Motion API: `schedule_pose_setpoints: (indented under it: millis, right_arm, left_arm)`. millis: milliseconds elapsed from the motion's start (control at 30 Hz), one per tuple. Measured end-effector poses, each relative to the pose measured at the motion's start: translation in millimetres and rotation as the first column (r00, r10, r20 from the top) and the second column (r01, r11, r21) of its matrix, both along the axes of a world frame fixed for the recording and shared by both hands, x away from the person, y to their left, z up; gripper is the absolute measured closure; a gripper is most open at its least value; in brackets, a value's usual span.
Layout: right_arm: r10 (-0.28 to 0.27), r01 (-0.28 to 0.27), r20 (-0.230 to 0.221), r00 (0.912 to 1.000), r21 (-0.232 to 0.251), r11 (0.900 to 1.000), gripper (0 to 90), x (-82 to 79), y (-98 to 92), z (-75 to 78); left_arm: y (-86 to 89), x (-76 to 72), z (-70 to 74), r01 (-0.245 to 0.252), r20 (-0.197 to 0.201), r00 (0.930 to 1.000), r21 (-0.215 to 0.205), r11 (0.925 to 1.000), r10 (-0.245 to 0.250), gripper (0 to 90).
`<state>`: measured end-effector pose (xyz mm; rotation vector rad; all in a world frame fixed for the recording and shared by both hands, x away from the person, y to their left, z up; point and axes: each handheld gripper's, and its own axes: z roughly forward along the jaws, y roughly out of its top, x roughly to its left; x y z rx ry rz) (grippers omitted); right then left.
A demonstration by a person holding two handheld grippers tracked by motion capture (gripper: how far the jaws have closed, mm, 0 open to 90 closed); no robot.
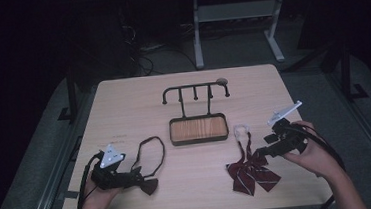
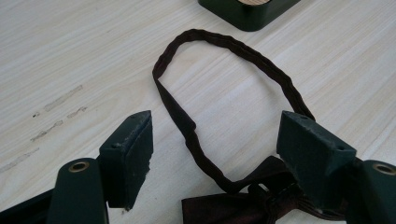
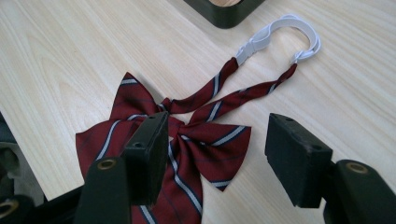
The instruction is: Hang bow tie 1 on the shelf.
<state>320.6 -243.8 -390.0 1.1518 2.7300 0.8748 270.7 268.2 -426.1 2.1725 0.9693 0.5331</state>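
Observation:
A dark brown bow tie (image 1: pixel 148 185) with a looped strap (image 1: pixel 152 150) lies at the front left of the table. My left gripper (image 1: pixel 134 177) is right beside it, open; in the left gripper view (image 2: pixel 215 123) the strap (image 2: pixel 187 126) runs between the jaws and the bow (image 2: pixel 233 205) lies low by the right jaw. A red striped bow tie (image 1: pixel 251 172) with a white clasp band (image 1: pixel 240 129) lies front right. My right gripper (image 1: pixel 262 152) hovers over it, open (image 3: pixel 218 122), with the red bow (image 3: pixel 205 140) under the jaws and nothing held.
A black hook rack (image 1: pixel 194 86) rises from a wood-lined tray (image 1: pixel 171 133) at the table's middle; its corner shows in both gripper views (image 2: pixel 247 16) (image 3: pixel 224 14). Bare wood lies between the two ties. Table legs and cables stand on the dark floor behind.

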Motion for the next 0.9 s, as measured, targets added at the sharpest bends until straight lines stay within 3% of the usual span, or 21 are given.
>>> schedule_pose_setpoints:
  millis: [300,533,900]
  right_arm:
    - [0.007,-0.007,-0.028,0.9996,0.007,1.0,39.7,13.1,4.8,0.5]
    - [-0.02,0.019,-0.048,0.9987,-0.039,0.999,44.0,30.9,10.2,-1.1]
    - [-0.03,0.026,-0.067,0.9973,-0.062,0.998,45.4,54.1,23.1,1.1]
  left_arm:
    - [1.7,0.5,-0.2,0.001,-0.004,1.0,0.006,1.0,-0.001,27.6]
    - [1.9,0.8,-0.8,-0.001,-0.003,1.0,0.004,1.0,0.001,27.6]
    - [2.9,0.9,-0.4,0.002,0.001,1.0,0.003,1.0,-0.002,27.6]
